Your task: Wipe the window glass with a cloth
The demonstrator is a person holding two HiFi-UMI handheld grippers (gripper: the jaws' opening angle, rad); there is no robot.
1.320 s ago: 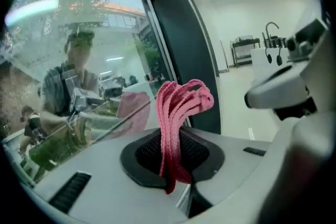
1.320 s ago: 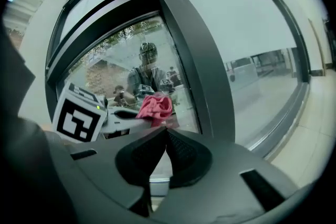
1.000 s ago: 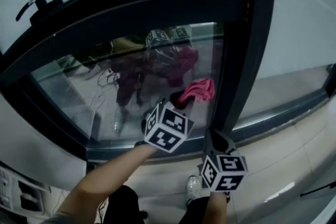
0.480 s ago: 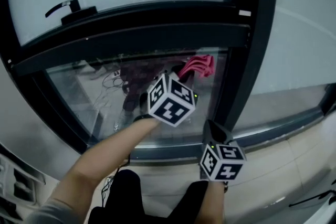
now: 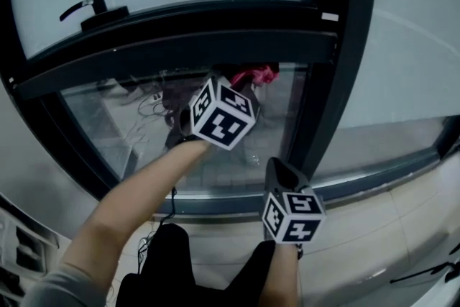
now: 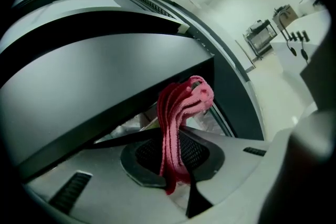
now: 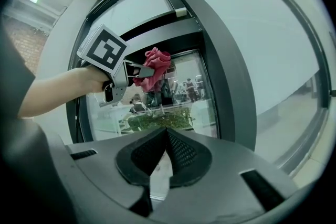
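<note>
A pink cloth (image 5: 253,74) is pressed to the top of the lower window glass (image 5: 136,133), just under the dark crossbar. My left gripper (image 6: 176,157) is shut on the cloth (image 6: 181,113), which sticks up between its jaws; in the right gripper view the cloth (image 7: 155,65) shows at the pane's upper left. My right gripper (image 7: 160,157) hangs lower, in front of the sill, its jaws shut with nothing between them. In the head view its marker cube (image 5: 291,216) sits below the left one (image 5: 219,115).
A thick dark vertical frame post (image 5: 327,61) bounds the pane on the right. A window handle (image 5: 90,9) sits on the upper sash at left. A pale sill and wall (image 5: 374,226) run below. The person's legs and shoe show at the bottom.
The left gripper has carried the pink cloth upward along the glass, from mid-pane to just under the crossbar. The right gripper has stayed low, drifting slightly left.
</note>
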